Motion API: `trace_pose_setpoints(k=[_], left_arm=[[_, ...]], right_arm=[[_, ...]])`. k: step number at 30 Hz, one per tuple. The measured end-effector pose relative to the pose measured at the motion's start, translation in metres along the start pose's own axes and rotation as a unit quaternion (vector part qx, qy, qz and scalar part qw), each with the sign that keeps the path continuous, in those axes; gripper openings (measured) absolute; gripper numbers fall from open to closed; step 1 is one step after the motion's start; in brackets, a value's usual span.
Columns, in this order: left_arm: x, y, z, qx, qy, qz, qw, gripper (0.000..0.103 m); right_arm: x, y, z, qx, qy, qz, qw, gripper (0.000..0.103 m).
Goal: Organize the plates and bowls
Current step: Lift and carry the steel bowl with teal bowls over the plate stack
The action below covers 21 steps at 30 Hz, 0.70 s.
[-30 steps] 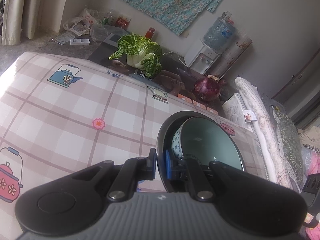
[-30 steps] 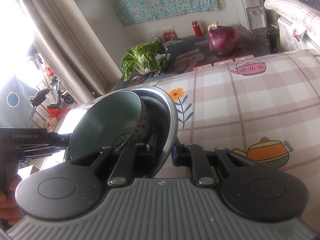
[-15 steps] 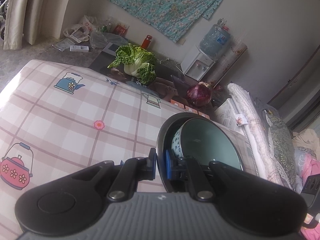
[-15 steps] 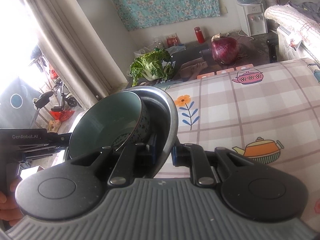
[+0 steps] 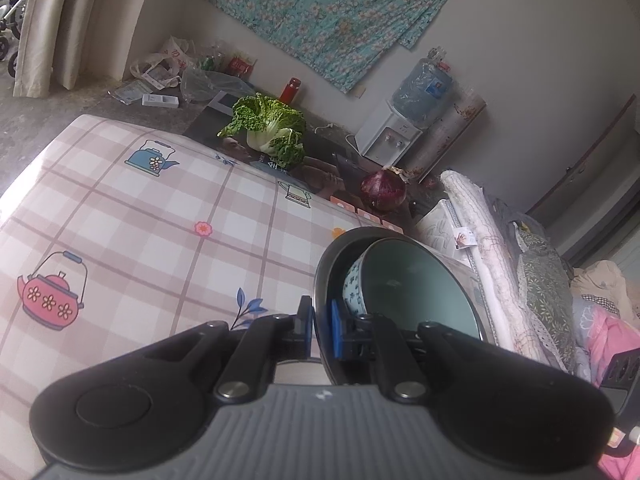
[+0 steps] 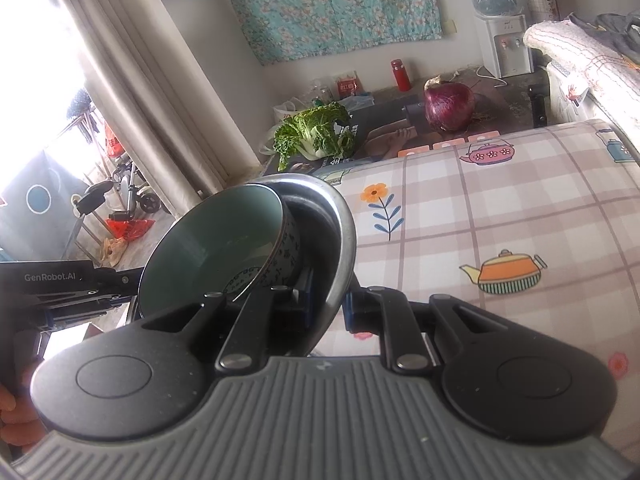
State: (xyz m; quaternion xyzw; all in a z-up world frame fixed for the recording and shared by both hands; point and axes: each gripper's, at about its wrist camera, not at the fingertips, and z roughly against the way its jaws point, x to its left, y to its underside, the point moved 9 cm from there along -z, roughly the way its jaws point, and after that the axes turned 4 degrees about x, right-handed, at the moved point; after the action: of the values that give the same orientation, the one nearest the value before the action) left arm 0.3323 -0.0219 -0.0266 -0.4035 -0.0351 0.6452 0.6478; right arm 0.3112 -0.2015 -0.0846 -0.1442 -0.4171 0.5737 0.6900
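Note:
Both grippers carry one steel bowl [image 6: 340, 224] above the checked tablecloth [image 5: 132, 216]. A ceramic bowl [image 6: 216, 248], pale green inside with a blue pattern outside, lies tilted in it. My left gripper [image 5: 319, 322] is shut on the steel bowl's [image 5: 326, 264] near rim, and the ceramic bowl [image 5: 416, 284] leans just behind its fingers. My right gripper [image 6: 329, 304] is shut on the opposite rim. In the right wrist view the left gripper's black body shows at the left edge, with a hand under it.
A green cabbage [image 5: 268, 128] and a red onion [image 5: 383, 190] lie on dark printed sheets beyond the table's far edge. A water dispenser [image 5: 404, 128] stands by the wall. Folded bedding [image 5: 500, 264] is piled to the right. Curtains [image 6: 132, 80] hang at the left.
Both grippers have risen and drawn back together with the bowls. More of the tablecloth and the floor beyond it shows now. The grip on the rim is the same.

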Motion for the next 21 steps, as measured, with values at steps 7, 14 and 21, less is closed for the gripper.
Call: trace_pose_setpoints(k=[7,14,21], left_arm=[[0.003,0.015,0.023,-0.009,0.003,0.007,0.9999,0.008],[0.007,0.030,0.040,-0.014,0.003,0.014,0.9998,0.008],[0.014,0.046,0.045,-0.010,0.005,0.030,0.9995,0.008]], right_arm=[[0.014,0.014,0.021,0.000,-0.001,0.006,1.000,0.014],[0.024,0.031,0.035,0.003,-0.005,0.008,1.000,0.014],[0.029,0.048,0.042,0.010,-0.005,0.005,1.000,0.014]])
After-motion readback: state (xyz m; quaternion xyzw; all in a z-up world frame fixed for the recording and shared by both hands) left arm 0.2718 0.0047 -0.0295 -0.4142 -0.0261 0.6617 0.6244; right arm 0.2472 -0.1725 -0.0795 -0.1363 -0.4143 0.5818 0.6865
